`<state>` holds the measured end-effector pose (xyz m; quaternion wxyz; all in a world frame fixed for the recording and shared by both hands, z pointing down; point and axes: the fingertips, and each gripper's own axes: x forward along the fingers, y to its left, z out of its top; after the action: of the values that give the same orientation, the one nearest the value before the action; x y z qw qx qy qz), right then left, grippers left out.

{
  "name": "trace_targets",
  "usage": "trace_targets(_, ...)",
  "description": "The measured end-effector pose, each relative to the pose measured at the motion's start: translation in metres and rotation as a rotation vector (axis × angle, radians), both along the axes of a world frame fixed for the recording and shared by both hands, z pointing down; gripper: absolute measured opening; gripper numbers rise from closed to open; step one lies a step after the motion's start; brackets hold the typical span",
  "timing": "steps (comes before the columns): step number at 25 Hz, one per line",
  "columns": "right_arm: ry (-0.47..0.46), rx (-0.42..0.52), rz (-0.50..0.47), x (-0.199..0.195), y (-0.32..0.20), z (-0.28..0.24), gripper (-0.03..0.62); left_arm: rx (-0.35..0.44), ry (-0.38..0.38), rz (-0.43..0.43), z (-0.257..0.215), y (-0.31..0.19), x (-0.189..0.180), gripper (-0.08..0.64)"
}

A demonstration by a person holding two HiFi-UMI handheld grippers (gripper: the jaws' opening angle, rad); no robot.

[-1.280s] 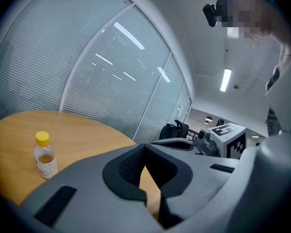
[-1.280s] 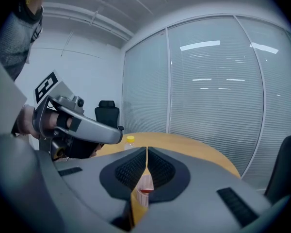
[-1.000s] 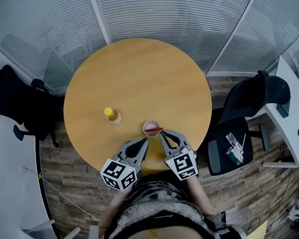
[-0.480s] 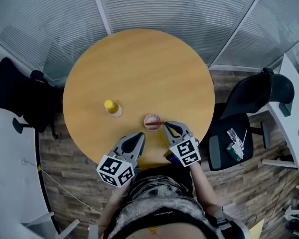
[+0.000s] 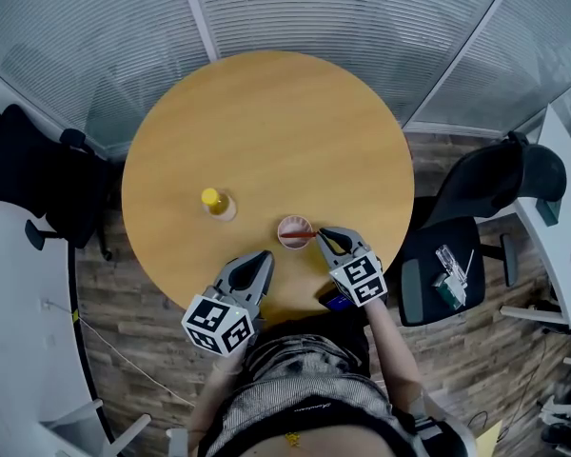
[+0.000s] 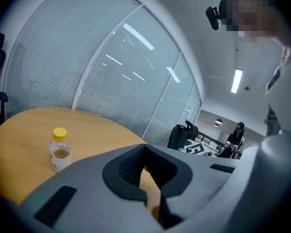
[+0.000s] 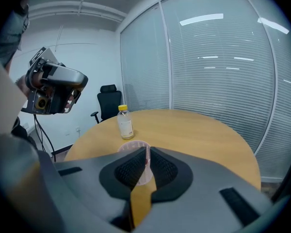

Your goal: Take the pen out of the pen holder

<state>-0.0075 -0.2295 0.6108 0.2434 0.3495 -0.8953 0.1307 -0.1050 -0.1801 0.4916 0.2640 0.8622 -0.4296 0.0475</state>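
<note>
On the round wooden table (image 5: 266, 122) stands a small pinkish cup, the pen holder (image 5: 292, 230) (image 7: 131, 149), near the front edge. A thin red pen (image 5: 303, 234) (image 7: 147, 160) leans out of it toward the right. My right gripper (image 5: 320, 234) (image 7: 148, 153) is shut on the pen's outer end, just right of the cup. Left of the cup and apart from it, my left gripper (image 5: 260, 259) (image 6: 145, 152) hangs over the table edge, shut with nothing in it.
A small bottle with a yellow cap (image 5: 214, 202) (image 6: 59, 149) (image 7: 124, 122) stands left of the cup. Black office chairs sit right (image 5: 476, 198) and left (image 5: 29, 174) of the table. Glass walls with blinds ring the far side. A white desk (image 5: 557, 208) is at right.
My right gripper has drawn slightly rightward from the cup with the pen, which now leans further over the rim. My left gripper has shifted a little left, away from the cup.
</note>
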Motion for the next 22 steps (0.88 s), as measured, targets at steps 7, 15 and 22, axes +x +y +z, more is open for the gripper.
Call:
trace_targets(7,-0.066,-0.045,-0.037,-0.005,0.001,0.001,0.032,-0.003,0.006,-0.012,0.002,0.001,-0.006,0.003)
trace_targets(15,-0.063,-0.131,-0.080,-0.009,0.002,0.020,0.118,-0.017,0.034,-0.027,0.006,0.008,-0.006,0.003)
trace_targets(22,-0.088,-0.236,-0.080,-0.015,-0.003,0.035,0.117,-0.026,0.040,-0.026,0.009,0.011,-0.007,0.003)
